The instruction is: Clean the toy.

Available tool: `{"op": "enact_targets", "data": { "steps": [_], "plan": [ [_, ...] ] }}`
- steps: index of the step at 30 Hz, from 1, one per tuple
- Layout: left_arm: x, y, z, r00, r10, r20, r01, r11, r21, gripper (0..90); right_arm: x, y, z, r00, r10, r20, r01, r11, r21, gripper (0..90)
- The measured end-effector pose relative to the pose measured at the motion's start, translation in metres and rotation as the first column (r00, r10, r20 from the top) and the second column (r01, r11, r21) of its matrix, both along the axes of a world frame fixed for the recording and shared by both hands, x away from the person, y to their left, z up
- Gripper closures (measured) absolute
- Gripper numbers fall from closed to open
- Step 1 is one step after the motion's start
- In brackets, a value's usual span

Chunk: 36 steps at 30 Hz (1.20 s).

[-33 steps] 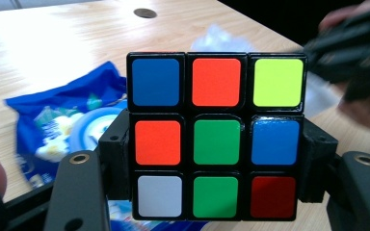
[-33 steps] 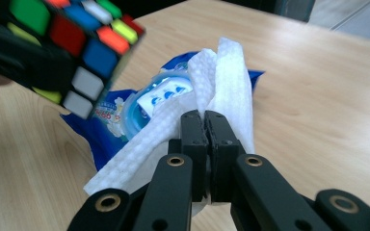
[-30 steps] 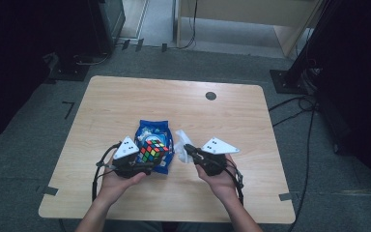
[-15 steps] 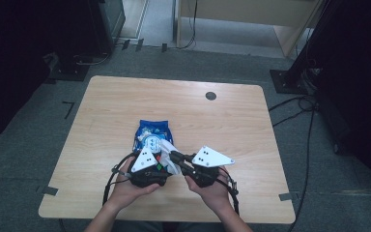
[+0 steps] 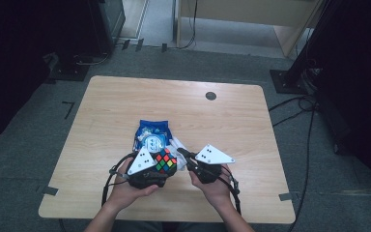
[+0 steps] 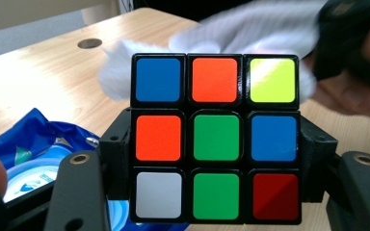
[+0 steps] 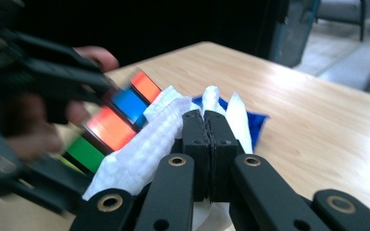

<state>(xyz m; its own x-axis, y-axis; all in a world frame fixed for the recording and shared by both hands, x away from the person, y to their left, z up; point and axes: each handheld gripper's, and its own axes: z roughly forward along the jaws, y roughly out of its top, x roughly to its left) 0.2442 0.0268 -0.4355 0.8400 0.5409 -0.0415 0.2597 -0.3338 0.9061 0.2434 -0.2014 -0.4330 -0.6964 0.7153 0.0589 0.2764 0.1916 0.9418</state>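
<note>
A scrambled Rubik's cube (image 6: 216,137) sits between the jaws of my left gripper (image 6: 216,161), which is shut on its two sides. From above, the cube (image 5: 165,161) is held just over the table's near middle by the left gripper (image 5: 164,168). My right gripper (image 7: 209,130) is shut on a white wipe (image 7: 149,139), which rests against the cube (image 7: 120,115). Seen from above, the right gripper (image 5: 180,153) is just right of the cube, with the wipe (image 5: 176,144) at its tips. In the left gripper view the wipe (image 6: 250,29) lies behind the cube.
A blue wipe packet (image 5: 152,135) lies flat on the wooden table (image 5: 232,125), just beyond both grippers. A small round dark grommet (image 5: 210,95) is set in the far part of the tabletop. Cables run over the floor at the right.
My left gripper has carried the cube to the right and nearer, up against the wipe. The right gripper has shifted slightly left, so both grippers now stand close together.
</note>
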Motion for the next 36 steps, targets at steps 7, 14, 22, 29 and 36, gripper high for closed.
{"op": "enact_targets", "data": {
  "steps": [7,14,22,29,36],
  "plan": [
    [0.004,0.006,-0.001,0.9996,0.029,0.006,-0.029,0.9995,0.011,34.0,0.001,-0.005,0.0,0.9998,-0.02,-0.003,0.02,1.0,-0.003,89.9],
    [-0.002,-0.008,-0.006,0.9999,-0.002,0.012,0.002,0.9991,0.041,33.9,-0.019,0.002,0.032,0.9932,0.071,0.092,-0.08,0.993,0.092,90.0],
    [-0.005,-0.004,0.002,0.9996,-0.021,0.02,0.021,0.9998,-0.007,34.0,-0.017,0.007,0.02,0.9956,0.058,0.075,-0.063,0.996,0.07,90.0],
    [-0.003,0.001,0.005,0.9998,-0.008,0.02,0.009,0.9997,-0.022,34.0,-0.008,0.001,0.008,0.9977,0.01,0.067,-0.011,1.0,0.016,89.9],
    [0.0,0.01,0.009,0.9997,0.013,0.018,-0.012,0.9979,-0.064,34.0,0.004,-0.005,-0.012,0.9991,-0.042,0.009,0.043,0.998,-0.054,89.9]
  ]
}}
